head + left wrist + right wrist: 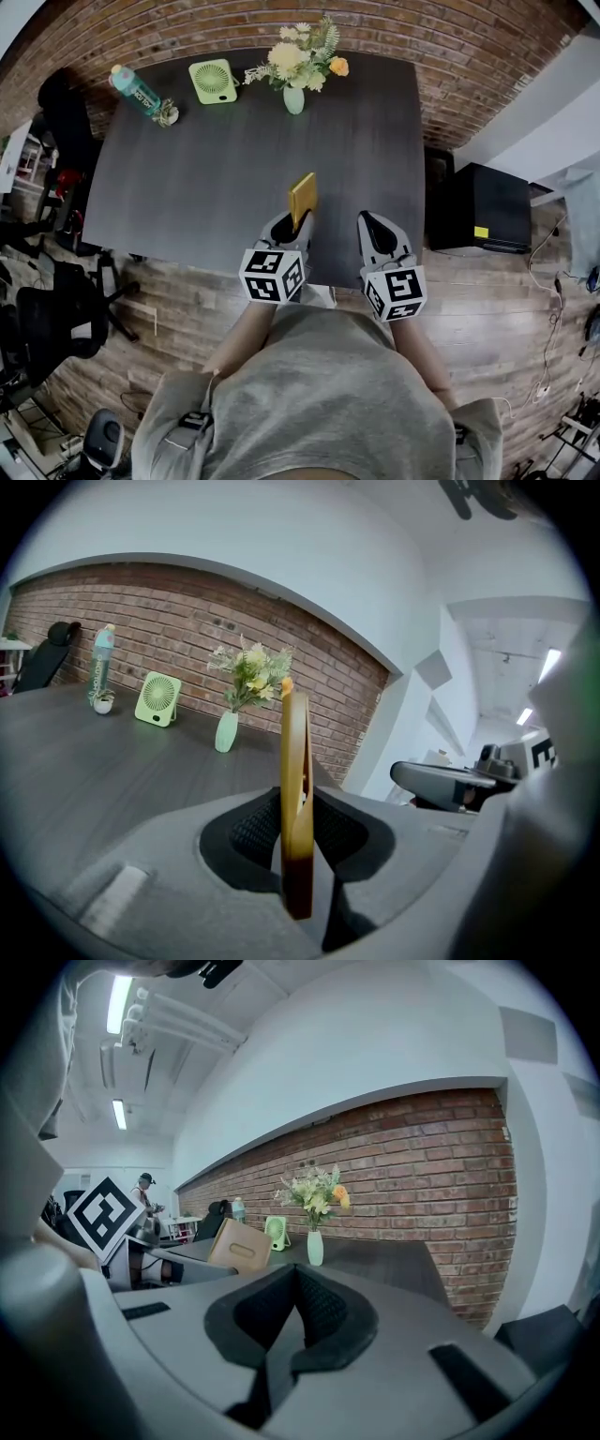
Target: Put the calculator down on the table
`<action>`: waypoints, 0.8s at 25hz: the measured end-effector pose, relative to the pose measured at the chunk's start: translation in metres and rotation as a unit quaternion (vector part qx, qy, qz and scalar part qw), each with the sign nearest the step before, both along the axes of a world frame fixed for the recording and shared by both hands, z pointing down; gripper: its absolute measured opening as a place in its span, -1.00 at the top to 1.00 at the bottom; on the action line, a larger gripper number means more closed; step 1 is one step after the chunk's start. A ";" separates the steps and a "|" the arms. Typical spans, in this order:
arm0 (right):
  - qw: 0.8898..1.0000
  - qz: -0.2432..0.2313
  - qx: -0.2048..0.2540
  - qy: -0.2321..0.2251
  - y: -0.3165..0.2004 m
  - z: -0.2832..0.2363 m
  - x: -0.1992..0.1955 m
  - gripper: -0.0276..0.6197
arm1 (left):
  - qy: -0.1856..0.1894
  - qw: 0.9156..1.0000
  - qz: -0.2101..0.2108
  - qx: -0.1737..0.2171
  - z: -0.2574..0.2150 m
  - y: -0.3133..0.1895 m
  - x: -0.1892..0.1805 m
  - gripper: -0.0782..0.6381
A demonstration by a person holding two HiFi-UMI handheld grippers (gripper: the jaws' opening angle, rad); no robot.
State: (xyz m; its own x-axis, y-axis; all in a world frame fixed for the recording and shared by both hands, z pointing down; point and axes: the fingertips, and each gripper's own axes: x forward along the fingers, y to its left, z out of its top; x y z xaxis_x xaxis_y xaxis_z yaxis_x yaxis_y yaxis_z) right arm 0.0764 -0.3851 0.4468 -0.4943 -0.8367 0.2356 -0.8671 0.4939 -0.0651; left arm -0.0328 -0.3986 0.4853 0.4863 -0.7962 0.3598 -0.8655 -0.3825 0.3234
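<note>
The calculator (303,197) is a flat yellow slab, held upright on its edge just over the near edge of the dark table (187,178). My left gripper (296,223) is shut on its lower end. In the left gripper view the calculator (297,780) shows edge-on, with the black pads pressed on both of its sides. My right gripper (373,225) hovers beside the left one at the same table edge, shut with nothing in it. From the right gripper view the calculator (240,1246) shows its tan back, off to the left of the shut right gripper (296,1283).
At the far side of the table stand a vase of flowers (294,94), a small green fan (214,81), a teal bottle (135,89) and a tiny potted plant (168,113). A black box (480,208) sits on the floor to the right. Office chairs (56,314) stand left.
</note>
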 end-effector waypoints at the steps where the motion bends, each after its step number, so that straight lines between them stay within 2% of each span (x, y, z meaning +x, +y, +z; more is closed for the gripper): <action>1: 1.000 0.000 -0.002 0.001 -0.004 0.001 0.000 0.91 | 0.001 1.000 0.002 -0.003 0.002 -0.004 0.001 0.54; 20: 1.000 0.005 -0.028 0.004 -0.041 0.025 -0.002 0.91 | -0.002 0.998 0.023 -0.061 0.047 -0.041 0.014 0.54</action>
